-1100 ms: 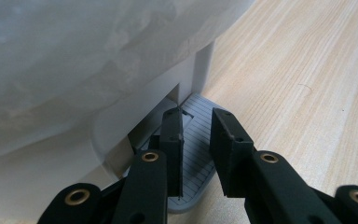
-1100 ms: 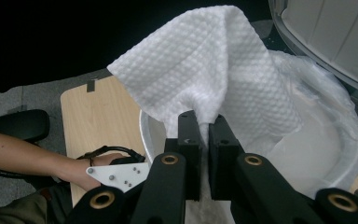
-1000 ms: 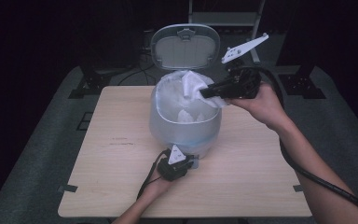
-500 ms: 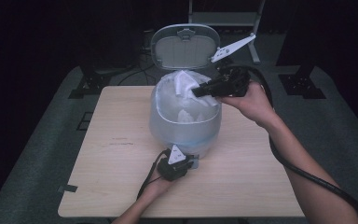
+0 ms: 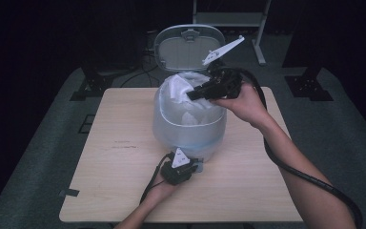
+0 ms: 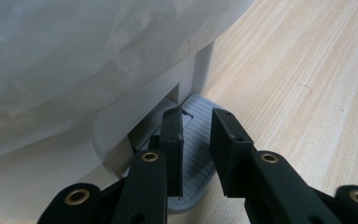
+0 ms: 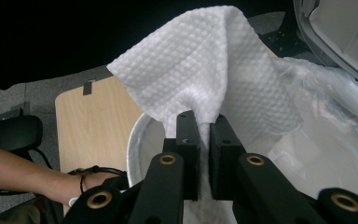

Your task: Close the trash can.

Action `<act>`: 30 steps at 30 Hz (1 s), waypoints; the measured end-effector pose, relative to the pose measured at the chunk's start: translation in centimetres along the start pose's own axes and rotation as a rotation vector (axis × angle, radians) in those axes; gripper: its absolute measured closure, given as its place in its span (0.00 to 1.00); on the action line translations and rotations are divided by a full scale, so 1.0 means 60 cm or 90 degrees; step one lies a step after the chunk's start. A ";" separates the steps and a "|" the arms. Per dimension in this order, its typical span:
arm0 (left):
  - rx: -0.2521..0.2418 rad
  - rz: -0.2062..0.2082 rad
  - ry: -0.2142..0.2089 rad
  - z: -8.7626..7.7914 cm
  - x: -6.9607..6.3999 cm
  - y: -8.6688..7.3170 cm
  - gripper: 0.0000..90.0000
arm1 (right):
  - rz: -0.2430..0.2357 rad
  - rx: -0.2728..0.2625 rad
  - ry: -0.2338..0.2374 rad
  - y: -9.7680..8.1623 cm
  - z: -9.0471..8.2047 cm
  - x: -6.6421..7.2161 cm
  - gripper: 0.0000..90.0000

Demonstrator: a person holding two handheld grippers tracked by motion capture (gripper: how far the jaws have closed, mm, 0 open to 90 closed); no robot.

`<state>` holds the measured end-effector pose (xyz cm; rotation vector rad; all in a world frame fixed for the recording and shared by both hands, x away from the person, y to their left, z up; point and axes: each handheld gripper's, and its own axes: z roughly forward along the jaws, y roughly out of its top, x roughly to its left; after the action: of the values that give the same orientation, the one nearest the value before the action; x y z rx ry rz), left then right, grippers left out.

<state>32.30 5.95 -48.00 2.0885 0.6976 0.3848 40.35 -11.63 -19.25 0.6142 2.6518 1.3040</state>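
Right gripper [image 5: 193, 94] has lowered; cloth [image 7: 205, 70] pinched between fingers [image 7: 188, 140].

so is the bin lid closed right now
No, the lid stands open behind the bin while the right gripper holds a white cloth over it.

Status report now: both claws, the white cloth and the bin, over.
Right claw shut on white cloth, above open bin. Left claw shut, pressing grey pedal at bin foot. Lid up; nothing in the way.
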 end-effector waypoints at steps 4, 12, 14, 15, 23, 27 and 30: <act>0.000 0.000 0.000 0.000 0.000 0.000 0.83 | 0.001 0.005 0.002 0.003 0.011 -0.003 0.92; 0.000 0.000 -0.002 0.000 0.000 0.000 0.83 | 0.012 0.015 -0.011 0.003 0.031 -0.014 0.85; 0.000 -0.002 -0.004 0.000 0.001 0.000 0.83 | 0.017 0.018 -0.013 0.001 0.034 -0.018 0.82; 0.000 -0.003 -0.006 0.000 0.002 0.000 0.82 | 0.023 0.018 -0.014 0.001 0.034 -0.019 0.82; 0.000 -0.002 -0.006 0.000 0.001 0.000 0.82 | 0.030 0.011 -0.019 -0.010 0.020 -0.024 0.78; 0.000 -0.002 -0.005 0.000 0.001 0.000 0.82 | 0.038 0.002 -0.021 -0.019 0.005 -0.025 0.78; 0.000 -0.003 -0.008 0.000 0.002 0.000 0.82 | 0.041 -0.002 -0.025 -0.026 -0.005 -0.026 0.76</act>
<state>32.40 6.05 -47.98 2.0875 0.6945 0.3681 41.20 -13.34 -20.36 0.7227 2.6187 1.2995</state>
